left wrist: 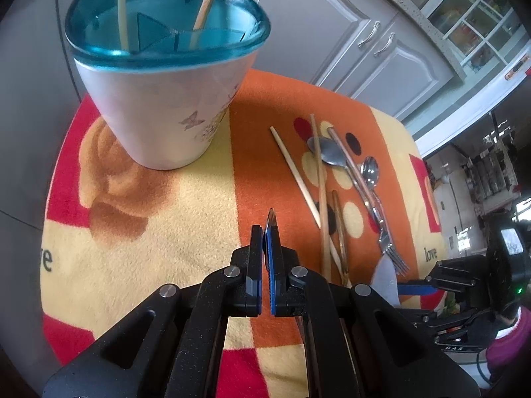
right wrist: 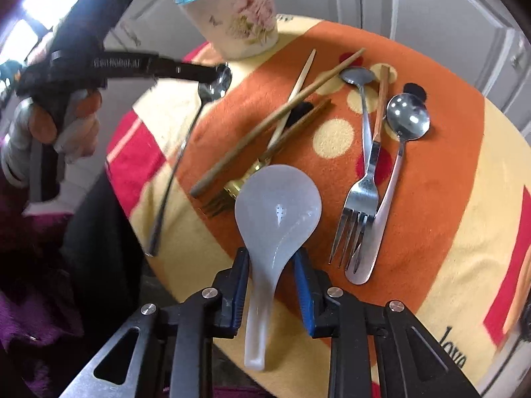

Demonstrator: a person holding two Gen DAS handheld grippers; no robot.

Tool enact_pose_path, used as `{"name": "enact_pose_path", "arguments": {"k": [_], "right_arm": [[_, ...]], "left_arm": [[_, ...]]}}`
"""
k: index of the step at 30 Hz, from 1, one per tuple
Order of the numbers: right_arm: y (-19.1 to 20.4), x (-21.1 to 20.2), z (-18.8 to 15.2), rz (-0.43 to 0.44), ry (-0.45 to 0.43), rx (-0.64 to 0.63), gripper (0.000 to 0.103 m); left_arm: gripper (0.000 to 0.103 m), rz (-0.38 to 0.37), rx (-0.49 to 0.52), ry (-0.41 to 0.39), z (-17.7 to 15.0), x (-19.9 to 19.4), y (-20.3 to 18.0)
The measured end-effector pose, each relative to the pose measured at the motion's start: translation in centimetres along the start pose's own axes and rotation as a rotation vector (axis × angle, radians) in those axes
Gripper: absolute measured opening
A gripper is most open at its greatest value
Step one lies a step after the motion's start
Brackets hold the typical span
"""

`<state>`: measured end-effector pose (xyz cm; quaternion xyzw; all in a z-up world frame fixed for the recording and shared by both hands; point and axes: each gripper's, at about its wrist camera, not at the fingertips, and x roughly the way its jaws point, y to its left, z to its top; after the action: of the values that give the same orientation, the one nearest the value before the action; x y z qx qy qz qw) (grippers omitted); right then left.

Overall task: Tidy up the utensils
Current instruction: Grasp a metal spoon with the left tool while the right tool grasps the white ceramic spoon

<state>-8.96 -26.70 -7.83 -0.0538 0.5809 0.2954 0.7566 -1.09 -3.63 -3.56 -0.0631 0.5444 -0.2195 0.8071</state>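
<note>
My left gripper [left wrist: 266,232] is shut on a steel spoon [left wrist: 271,219], seen edge-on; in the right wrist view that spoon [right wrist: 217,83] hangs from the left gripper [right wrist: 212,73] above the table's left side, its handle pointing down. The floral utensil holder with a blue rim [left wrist: 166,76] stands ahead-left and holds two chopsticks; it also shows in the right wrist view [right wrist: 239,20]. My right gripper [right wrist: 272,265] is open around the handle of a white plastic rice spoon [right wrist: 277,205]. Whether its pads touch the handle is unclear.
On the orange and yellow cloth [right wrist: 431,199] lie chopsticks [right wrist: 275,116], a steel fork [right wrist: 360,205], two steel spoons [right wrist: 405,122], a wooden-handled utensil [right wrist: 381,102] and a gold fork [right wrist: 232,192]. White cabinets [left wrist: 348,33] stand behind the round table.
</note>
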Motion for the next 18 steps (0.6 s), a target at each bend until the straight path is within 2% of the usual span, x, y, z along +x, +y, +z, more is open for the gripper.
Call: {"name": "enact_pose_path", "arguments": {"k": [7,10,18], "right_arm": [[-0.8,-3.4,0.5,0.054,-0.12,0.069,0.026],[-0.6,-4.2,1.4,0.069,-0.167,0.082,0.022],[1.3,-4.6,2.9,0.08,-0.219,0.075,0.02]], "left_arm": [[0.001,-0.021,0.001,-0.047,0.2,-2.2,-0.7],[0.001,-0.025,0.003,-0.065,0.2,-3.1,-0.8],[0.002,-0.033,0.009,-0.108,0.2,-5.5,-1.4]]}}
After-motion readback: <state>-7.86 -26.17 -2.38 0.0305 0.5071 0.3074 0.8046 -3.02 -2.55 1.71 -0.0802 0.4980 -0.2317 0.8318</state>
